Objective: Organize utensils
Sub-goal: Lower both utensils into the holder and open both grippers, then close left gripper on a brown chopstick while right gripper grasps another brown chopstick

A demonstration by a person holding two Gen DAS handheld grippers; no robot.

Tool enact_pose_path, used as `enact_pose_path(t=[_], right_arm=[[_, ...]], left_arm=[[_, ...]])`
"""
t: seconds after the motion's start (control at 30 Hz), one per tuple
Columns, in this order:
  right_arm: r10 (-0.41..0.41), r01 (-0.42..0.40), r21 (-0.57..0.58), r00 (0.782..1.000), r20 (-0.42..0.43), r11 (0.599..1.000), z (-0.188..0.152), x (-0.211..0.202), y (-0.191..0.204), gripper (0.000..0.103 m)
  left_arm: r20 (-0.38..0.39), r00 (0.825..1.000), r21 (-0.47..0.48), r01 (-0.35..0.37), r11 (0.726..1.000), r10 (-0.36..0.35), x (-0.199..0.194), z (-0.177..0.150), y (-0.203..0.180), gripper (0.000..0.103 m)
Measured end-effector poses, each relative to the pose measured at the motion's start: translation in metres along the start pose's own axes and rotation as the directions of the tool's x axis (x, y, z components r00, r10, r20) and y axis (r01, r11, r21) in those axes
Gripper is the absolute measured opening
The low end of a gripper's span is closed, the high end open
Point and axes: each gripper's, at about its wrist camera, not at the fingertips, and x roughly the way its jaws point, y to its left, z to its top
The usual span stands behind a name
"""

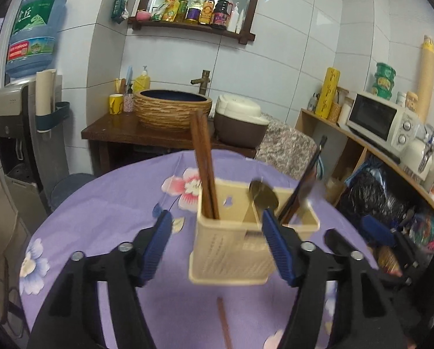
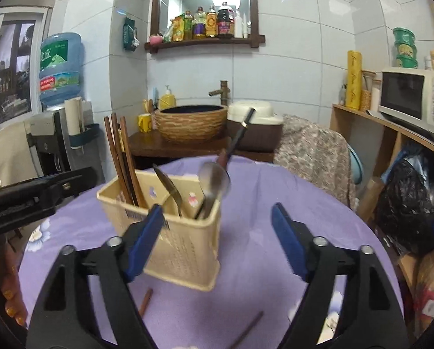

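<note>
A cream plastic utensil holder (image 1: pixel 231 250) (image 2: pixel 176 232) stands on the purple flowered tablecloth (image 1: pixel 100 203) (image 2: pixel 260 189). It holds brown wooden chopsticks (image 1: pixel 205 168) (image 2: pixel 122 160), a metal spoon (image 1: pixel 263 196) (image 2: pixel 214 179), a knife (image 2: pixel 169 187) and a dark-handled utensil (image 1: pixel 307 180) (image 2: pixel 237 139). Loose chopsticks (image 1: pixel 224 322) (image 2: pixel 246 330) lie on the cloth near me. My left gripper (image 1: pixel 217 238) is open, its fingers on either side of the holder. My right gripper (image 2: pixel 217 232) is open and empty, just right of the holder.
Behind the table stand a wooden stand with a woven basin (image 1: pixel 173 110) (image 2: pixel 190 122), a rice cooker (image 1: pixel 241 122) and a cloth-draped chair (image 2: pixel 312 157). A water dispenser (image 1: pixel 22 110) is at left, a shelf with a microwave (image 1: pixel 382 119) (image 2: pixel 411 96) at right.
</note>
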Motion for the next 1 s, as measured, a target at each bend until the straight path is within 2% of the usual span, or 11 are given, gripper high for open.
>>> enact_pose_path(t=[0.03, 0.1, 0.2, 0.27, 0.33, 0.47, 0.6, 0.77, 0.9, 0.97, 1.0], right_arm=[[-0.022, 0.02, -0.023, 0.998, -0.053, 1.0, -0.01, -0.005, 0.001, 0.097], [-0.067, 0.056, -0.077, 0.987, -0.143, 0.995, -0.029, -0.009, 0.005, 0.097], [-0.115, 0.076, -0.147, 0.954, -0.276, 0.986, -0.07, -0.017, 0.019, 0.097], [-0.101, 0.057, -0.136, 0.935, -0.341, 0.989, -0.093, -0.023, 0.026, 0.097], [-0.078, 0.036, -0.114, 0.918, -0.39, 0.993, -0.11, -0.028, 0.033, 0.097], [-0.104, 0.044, -0.139, 0.884, -0.455, 0.989, -0.136, -0.031, 0.047, 0.097], [-0.125, 0.044, -0.165, 0.841, -0.526, 0.985, -0.15, -0.023, 0.056, 0.097], [-0.147, 0.056, -0.184, 0.839, -0.524, 0.981, -0.155, -0.03, 0.048, 0.097], [-0.231, 0.115, -0.247, 0.823, -0.518, 0.962, -0.156, -0.038, 0.023, 0.097], [-0.211, 0.114, -0.211, 0.825, -0.524, 0.971, -0.158, -0.041, 0.009, 0.097], [-0.173, 0.094, -0.172, 0.831, -0.528, 0.981, -0.159, -0.04, 0.001, 0.097]], left_arm=[[-0.013, 1.0, 0.012, -0.013, 1.0, 0.013, -0.005, -0.011, 0.001, 0.077], [-0.043, 0.998, 0.037, -0.04, 0.999, 0.041, -0.01, -0.03, 0.002, 0.079], [-0.079, 0.99, 0.053, -0.117, 0.992, 0.121, -0.021, -0.064, 0.009, 0.085], [-0.101, 0.984, 0.055, -0.141, 0.988, 0.146, -0.027, -0.081, 0.013, 0.088], [-0.125, 0.975, 0.047, -0.178, 0.983, 0.183, -0.033, -0.097, 0.018, 0.089], [-0.14, 0.966, 0.035, -0.216, 0.976, 0.219, -0.042, -0.113, 0.026, 0.09], [-0.168, 0.963, 0.042, -0.208, 0.977, 0.212, -0.041, -0.121, 0.027, 0.091], [-0.192, 0.961, 0.056, -0.192, 0.98, 0.199, -0.04, -0.134, 0.023, 0.091], [-0.213, 0.959, 0.06, -0.179, 0.982, 0.188, -0.038, -0.141, 0.02, 0.091], [-0.224, 0.959, 0.053, -0.166, 0.985, 0.174, -0.035, -0.143, 0.019, 0.091], [-0.233, 0.959, 0.049, -0.155, 0.987, 0.162, -0.033, -0.145, 0.018, 0.091]])
